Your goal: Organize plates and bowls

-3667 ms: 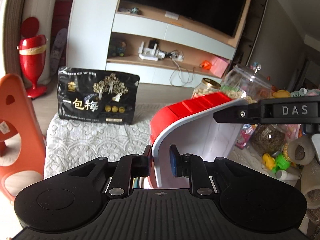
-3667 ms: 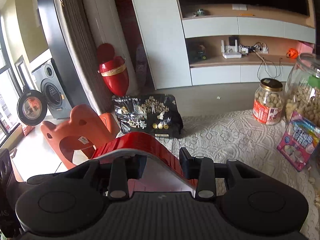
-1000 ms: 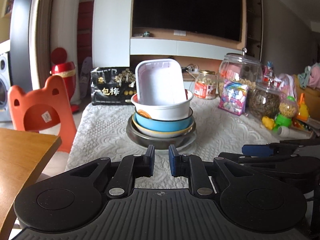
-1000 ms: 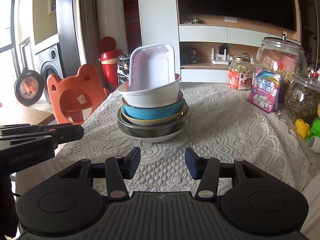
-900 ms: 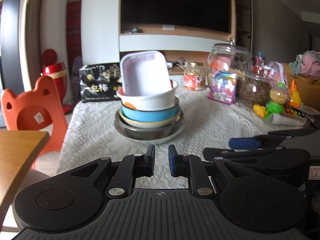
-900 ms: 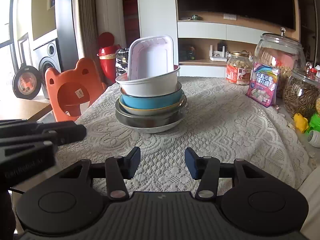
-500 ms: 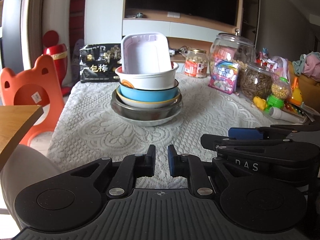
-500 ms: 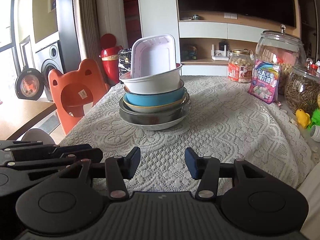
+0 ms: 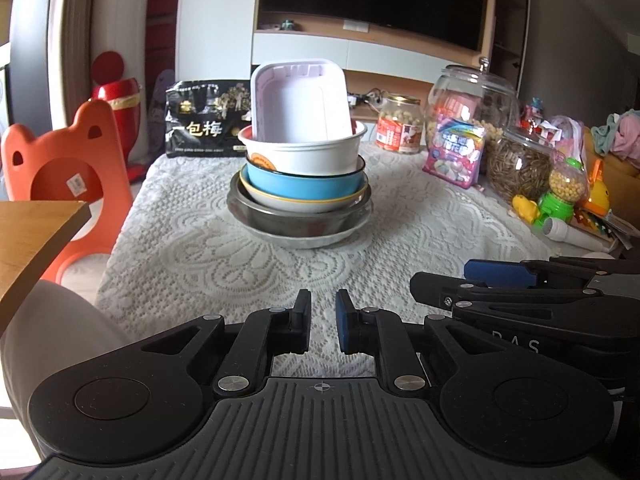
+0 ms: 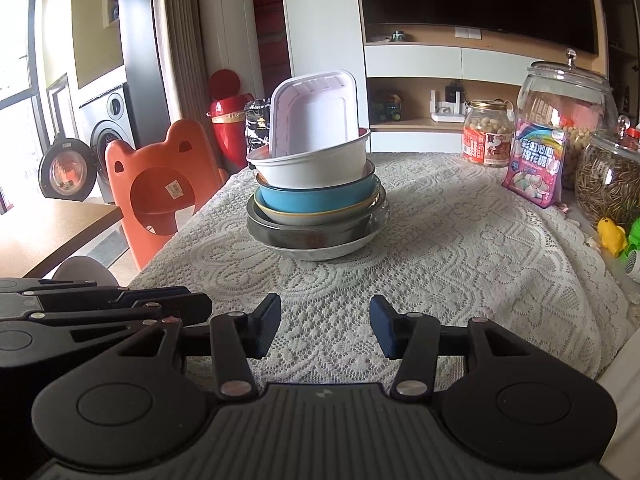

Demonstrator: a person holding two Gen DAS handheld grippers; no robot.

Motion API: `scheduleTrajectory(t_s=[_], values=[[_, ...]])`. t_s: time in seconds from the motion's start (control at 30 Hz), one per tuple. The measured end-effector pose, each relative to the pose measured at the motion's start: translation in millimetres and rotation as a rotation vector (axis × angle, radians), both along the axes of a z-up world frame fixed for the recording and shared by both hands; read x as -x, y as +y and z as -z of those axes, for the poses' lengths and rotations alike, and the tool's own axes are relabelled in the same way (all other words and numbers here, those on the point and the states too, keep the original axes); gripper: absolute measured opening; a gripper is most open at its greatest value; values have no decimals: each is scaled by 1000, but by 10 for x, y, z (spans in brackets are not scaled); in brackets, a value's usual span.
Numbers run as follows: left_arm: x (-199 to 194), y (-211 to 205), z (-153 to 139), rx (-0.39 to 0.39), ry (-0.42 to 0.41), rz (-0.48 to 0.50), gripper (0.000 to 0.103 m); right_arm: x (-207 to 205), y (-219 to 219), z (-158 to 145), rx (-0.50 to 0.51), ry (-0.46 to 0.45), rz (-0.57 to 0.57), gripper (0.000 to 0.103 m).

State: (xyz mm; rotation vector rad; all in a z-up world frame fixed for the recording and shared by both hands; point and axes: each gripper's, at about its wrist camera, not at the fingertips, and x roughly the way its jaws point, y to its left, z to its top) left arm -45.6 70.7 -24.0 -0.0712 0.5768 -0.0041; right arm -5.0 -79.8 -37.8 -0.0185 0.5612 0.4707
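Item: nested stack of bowls and plates on the lace-covered worktop, standing far of both tongs and well apart from them. Left to right in the scene: wooden table corner and orange bear-shaped chair off the worktop's left edge; left tongs low and near, pads drawn almost together with nothing between them, the stack straight ahead of them and slightly left; right tongs just beside the left pair, moderately spread and empty, the stack ahead and a touch left of their line too. Neither hand reads as clearly nearer. Stack, bottom to top: pale plate, steel bowl, yellow-rimmed dish, blue bowl, white bowl, and a white rectangular tray leaning in the top bowl, long axis near upright, open face toward the tongs. Judged: the tilted tray is the one unsettled piece, and any next move would go forward and up to its rim. Open lace lies bare between tongs and stack; jars and snack packets crowd the right, a black bag stands at the far edge.
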Motion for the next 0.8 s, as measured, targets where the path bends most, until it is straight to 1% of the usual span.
scheduleTrajectory(t_s=[0.8], values=[[23,-30,-26,-6,-11,17,16,4,5,11,-2,8,-5,49]])
